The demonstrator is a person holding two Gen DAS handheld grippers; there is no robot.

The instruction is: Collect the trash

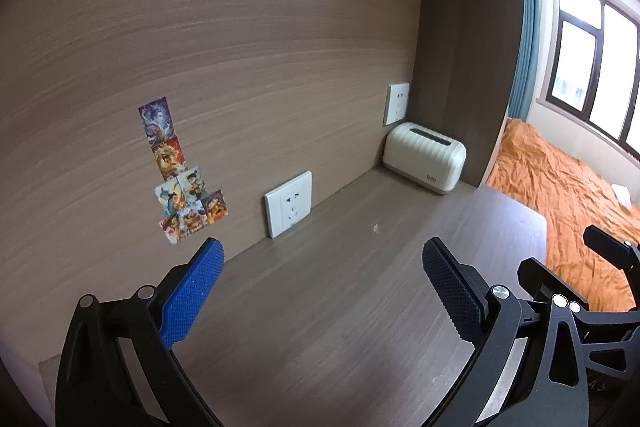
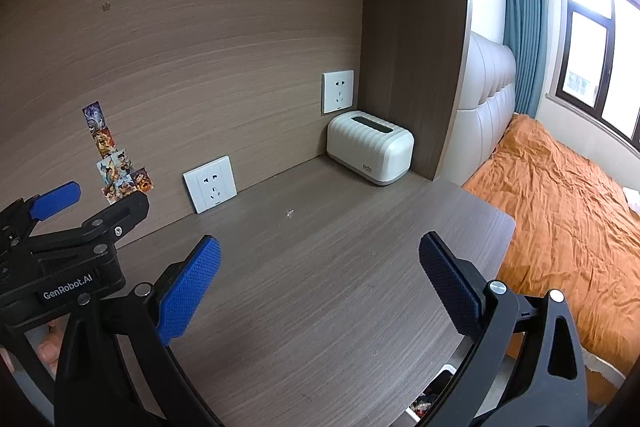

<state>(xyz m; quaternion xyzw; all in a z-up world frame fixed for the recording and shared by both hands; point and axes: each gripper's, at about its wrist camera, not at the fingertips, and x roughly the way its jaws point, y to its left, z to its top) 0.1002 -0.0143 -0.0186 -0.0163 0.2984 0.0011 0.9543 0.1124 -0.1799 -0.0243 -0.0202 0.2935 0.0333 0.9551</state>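
Observation:
A tiny pale scrap of trash (image 1: 375, 227) lies on the wooden desk (image 1: 320, 307), midway between the wall socket and the white box; it also shows in the right wrist view (image 2: 290, 213). My left gripper (image 1: 322, 279) is open and empty, hovering over the desk well short of the scrap. My right gripper (image 2: 318, 275) is open and empty, also above the desk (image 2: 320, 327) and short of the scrap. The left gripper's body (image 2: 60, 259) shows at the left of the right wrist view.
A white ribbed tissue box (image 1: 425, 157) stands in the back right corner of the desk nook. Two wall sockets (image 1: 288, 203) (image 1: 397, 103) and stickers (image 1: 184, 179) are on the back panel. An orange bed (image 2: 560, 227) lies right of the desk edge. A bin (image 2: 432, 395) shows below the desk edge.

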